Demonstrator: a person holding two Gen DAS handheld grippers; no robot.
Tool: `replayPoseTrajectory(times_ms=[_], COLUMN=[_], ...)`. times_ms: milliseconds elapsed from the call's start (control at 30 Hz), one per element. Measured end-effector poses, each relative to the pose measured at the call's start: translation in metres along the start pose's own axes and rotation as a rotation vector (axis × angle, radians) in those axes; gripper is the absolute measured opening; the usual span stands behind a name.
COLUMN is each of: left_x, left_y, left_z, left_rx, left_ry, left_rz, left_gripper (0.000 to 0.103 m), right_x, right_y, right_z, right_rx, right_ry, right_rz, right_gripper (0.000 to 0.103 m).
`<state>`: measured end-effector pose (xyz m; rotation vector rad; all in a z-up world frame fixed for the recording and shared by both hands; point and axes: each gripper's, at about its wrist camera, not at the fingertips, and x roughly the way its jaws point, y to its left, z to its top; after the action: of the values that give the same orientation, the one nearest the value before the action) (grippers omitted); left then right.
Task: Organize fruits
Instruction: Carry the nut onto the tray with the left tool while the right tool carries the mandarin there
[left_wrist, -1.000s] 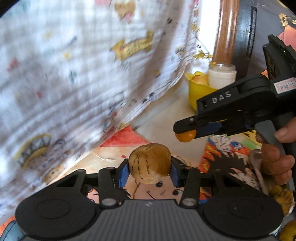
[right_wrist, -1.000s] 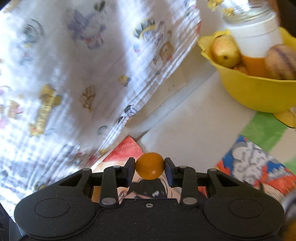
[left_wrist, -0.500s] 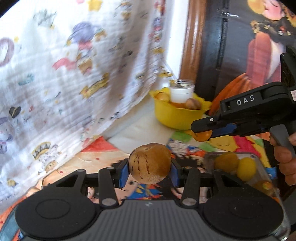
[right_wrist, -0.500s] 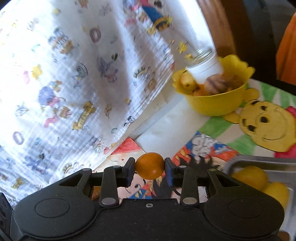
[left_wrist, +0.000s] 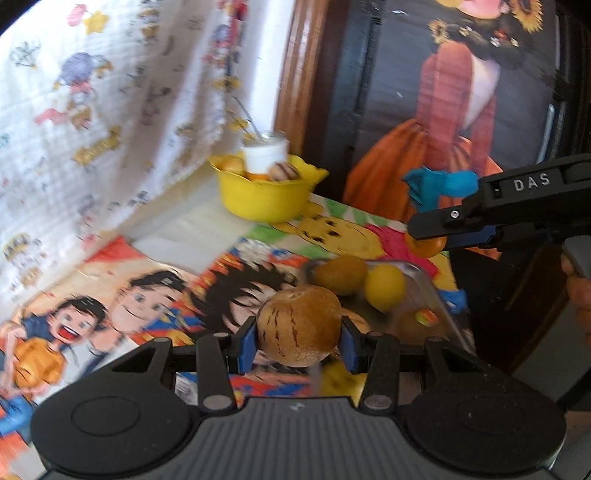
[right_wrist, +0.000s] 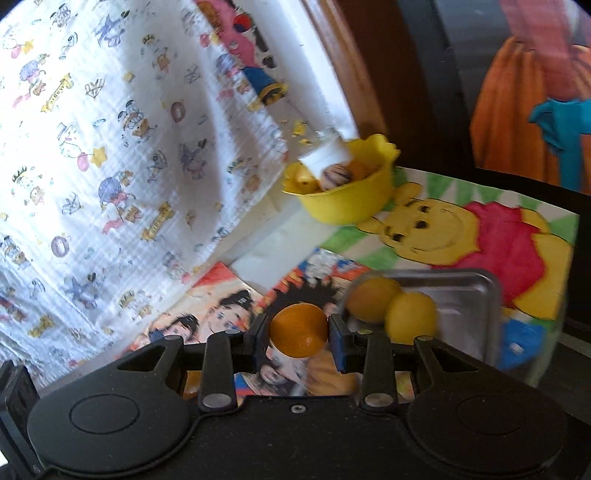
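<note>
My left gripper (left_wrist: 299, 334) is shut on a round brown fruit with dark streaks (left_wrist: 299, 325), held above the cartoon-covered table. My right gripper (right_wrist: 298, 338) is shut on a small orange fruit (right_wrist: 298, 330); in the left wrist view it shows at the right edge with the orange fruit (left_wrist: 424, 245) in its tip. Just beyond both grippers lies a clear tray (right_wrist: 480, 288) with two yellowish fruits (right_wrist: 412, 317). A yellow bowl (right_wrist: 347, 208) at the back of the table holds more fruit and a white jar (right_wrist: 325, 157).
A patterned white cloth (right_wrist: 110, 147) hangs along the left side of the table. Behind the table stand a wooden frame and a dark panel with a painted figure (left_wrist: 461, 110). A person's hand (left_wrist: 580, 295) holds the right gripper's handle.
Both grippers have pulled back from the yellow bowl and risen, fruit still held. The bowl now looks smaller and farther, and the clear tray with yellowish fruit has come into view below them.
</note>
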<state>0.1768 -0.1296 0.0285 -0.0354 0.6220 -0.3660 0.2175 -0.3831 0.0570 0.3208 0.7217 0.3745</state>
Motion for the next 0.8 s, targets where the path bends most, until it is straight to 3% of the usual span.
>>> replayPoseTrajectory(times_ms=[333, 800], left_x=[0.003, 0.019], left_y=[-0.034, -0.06], left_z=[-0.029, -0.06], left_rx=[0.0, -0.01], left_ry=[0.066, 0.134], left_rz=[-0.068, -0.1], left_gripper=[0.049, 0.049], right_x=[-0.045, -0.042], right_y=[-0.042, -0.065], right_z=[-0.047, -0.093], right_rx=[0.016, -0.02], right_ry=[-0.045, -0.044], right_rz=[-0.058, -0.077], right_gripper=[0.037, 0.037])
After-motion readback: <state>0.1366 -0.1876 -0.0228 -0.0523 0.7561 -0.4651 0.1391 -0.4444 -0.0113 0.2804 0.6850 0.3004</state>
